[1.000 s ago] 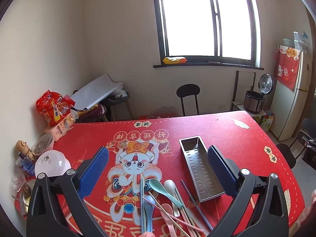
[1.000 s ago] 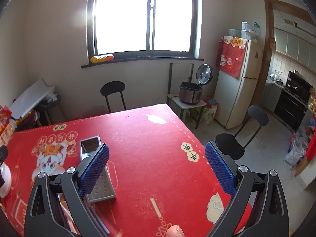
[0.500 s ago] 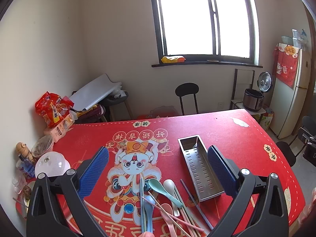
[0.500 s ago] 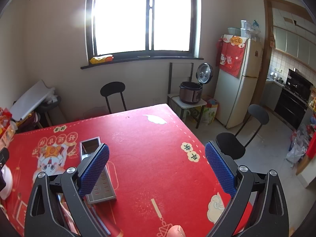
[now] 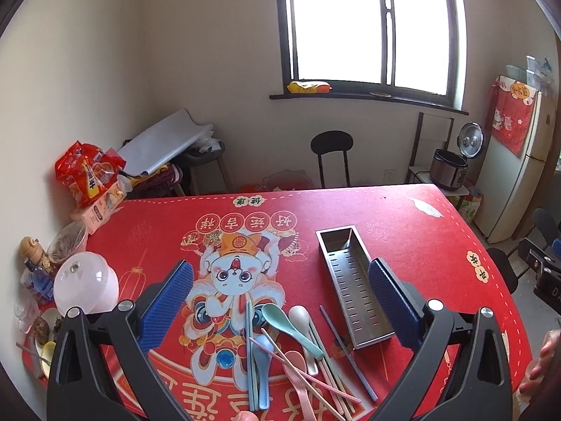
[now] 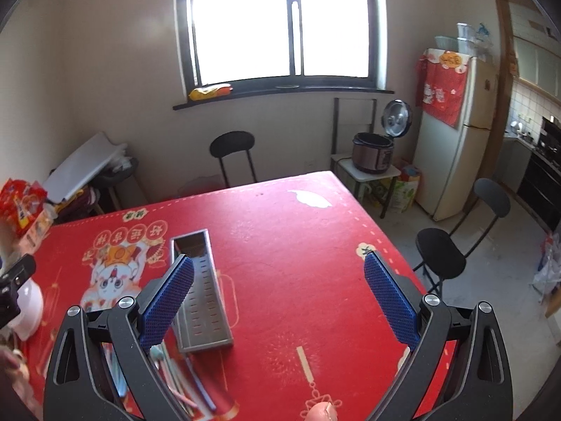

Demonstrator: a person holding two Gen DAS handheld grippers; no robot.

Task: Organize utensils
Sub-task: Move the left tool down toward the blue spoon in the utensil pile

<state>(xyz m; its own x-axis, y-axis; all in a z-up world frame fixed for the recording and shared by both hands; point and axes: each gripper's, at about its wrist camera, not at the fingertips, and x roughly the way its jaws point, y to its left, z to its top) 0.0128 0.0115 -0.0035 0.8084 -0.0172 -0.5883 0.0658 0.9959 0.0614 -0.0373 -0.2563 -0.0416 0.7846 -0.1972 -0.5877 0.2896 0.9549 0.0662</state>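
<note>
A pile of pastel spoons (image 5: 291, 319) and chopsticks (image 5: 308, 368) lies on the red tablecloth (image 5: 413, 231) at the front. A long perforated steel tray (image 5: 354, 280) stands empty to their right; it also shows in the right wrist view (image 6: 201, 298). My left gripper (image 5: 280, 298) is open and empty, held above the utensil pile. My right gripper (image 6: 278, 294) is open and empty, held above the cloth to the right of the tray. Some utensils (image 6: 168, 361) show behind its left finger.
Along the table's left edge stand a white dome lid (image 5: 86, 284), a bottle (image 5: 35, 263), a bowl (image 5: 68, 242) and snack bags (image 5: 87, 175). Black chairs (image 6: 445, 256) stand to the right of the table and another (image 5: 331, 154) behind it.
Both grippers stay open and empty. The left view has shifted slightly, showing a bit more of the table; the right view has turned a little left towards the tray.
</note>
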